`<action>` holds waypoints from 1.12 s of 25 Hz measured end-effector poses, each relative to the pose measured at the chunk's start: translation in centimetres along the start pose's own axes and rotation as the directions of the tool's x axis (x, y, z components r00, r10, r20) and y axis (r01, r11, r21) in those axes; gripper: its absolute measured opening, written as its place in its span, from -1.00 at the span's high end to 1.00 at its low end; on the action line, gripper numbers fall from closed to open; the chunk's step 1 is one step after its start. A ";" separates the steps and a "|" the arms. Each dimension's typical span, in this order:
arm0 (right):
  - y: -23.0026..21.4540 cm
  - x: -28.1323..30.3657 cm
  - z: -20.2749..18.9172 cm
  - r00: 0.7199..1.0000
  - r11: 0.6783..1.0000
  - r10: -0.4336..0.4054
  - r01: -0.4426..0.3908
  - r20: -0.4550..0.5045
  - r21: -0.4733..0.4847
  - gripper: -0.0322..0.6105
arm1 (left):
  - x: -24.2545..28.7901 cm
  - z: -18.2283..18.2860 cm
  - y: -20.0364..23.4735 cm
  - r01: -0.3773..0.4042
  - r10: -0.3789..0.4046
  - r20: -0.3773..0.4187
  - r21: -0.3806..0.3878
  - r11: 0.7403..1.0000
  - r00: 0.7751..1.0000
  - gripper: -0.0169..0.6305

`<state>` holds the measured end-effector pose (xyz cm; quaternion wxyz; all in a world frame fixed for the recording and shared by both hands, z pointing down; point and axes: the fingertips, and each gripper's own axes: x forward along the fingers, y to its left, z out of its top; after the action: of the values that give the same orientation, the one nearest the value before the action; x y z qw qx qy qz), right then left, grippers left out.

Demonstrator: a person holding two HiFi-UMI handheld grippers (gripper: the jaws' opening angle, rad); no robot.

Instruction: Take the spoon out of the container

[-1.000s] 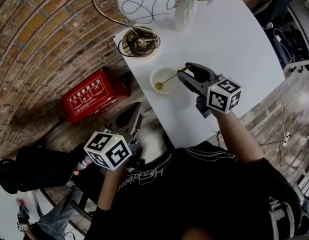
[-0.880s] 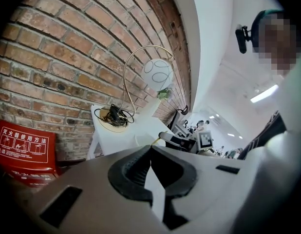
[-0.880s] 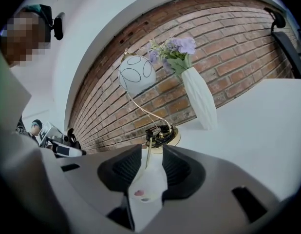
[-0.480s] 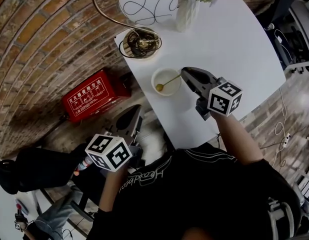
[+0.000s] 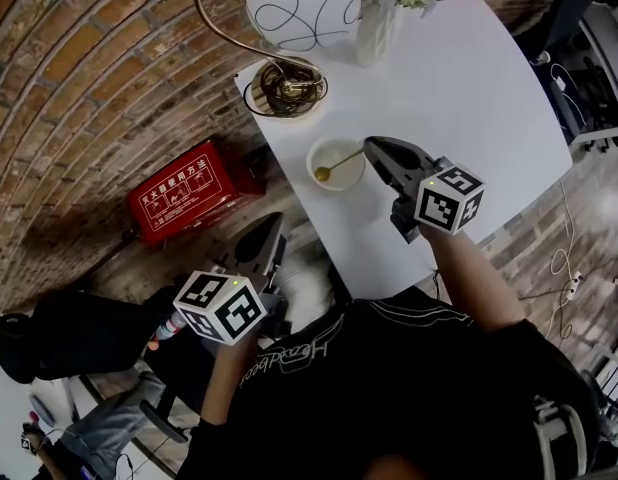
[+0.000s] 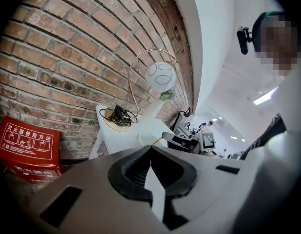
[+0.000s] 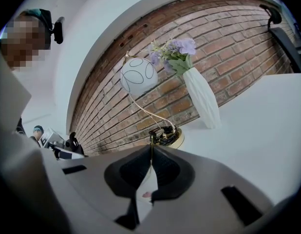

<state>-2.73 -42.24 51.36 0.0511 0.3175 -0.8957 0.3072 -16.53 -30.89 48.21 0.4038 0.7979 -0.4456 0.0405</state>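
The right tool [image 5: 371, 148] pinches the spoon [image 5: 341, 162] handle at the 3 o'clock rim of the container [image 5: 329, 147] on the table [image 5: 469, 88]. The left tool [image 5: 272, 220], pressed together and empty, hangs off the table at 7 o'clock.

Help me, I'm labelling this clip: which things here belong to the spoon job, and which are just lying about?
In the job: spoon; container; right gripper, shut on the spoon's handle; table under them.
Lying about: lamp; vase of flowers; red box on the floor; left gripper, shut, off the table.
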 end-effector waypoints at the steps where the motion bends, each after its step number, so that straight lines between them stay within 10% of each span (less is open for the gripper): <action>1: 0.0 0.0 0.0 1.000 1.000 -0.002 0.002 -0.001 0.002 0.89 | -0.2 0.0 0.0 -0.001 0.001 0.001 0.000 1.000 1.000 0.93; 28: 6.7 -7.3 5.8 0.977 0.987 -0.041 0.072 0.210 -0.144 0.90 | -8.8 -1.9 -4.3 -0.034 0.029 0.073 0.074 0.997 0.997 0.93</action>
<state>-0.38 -37.59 41.11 -0.0094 0.3684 -0.9073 0.2025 -18.03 -22.46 43.18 0.3567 0.8063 -0.4706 0.0347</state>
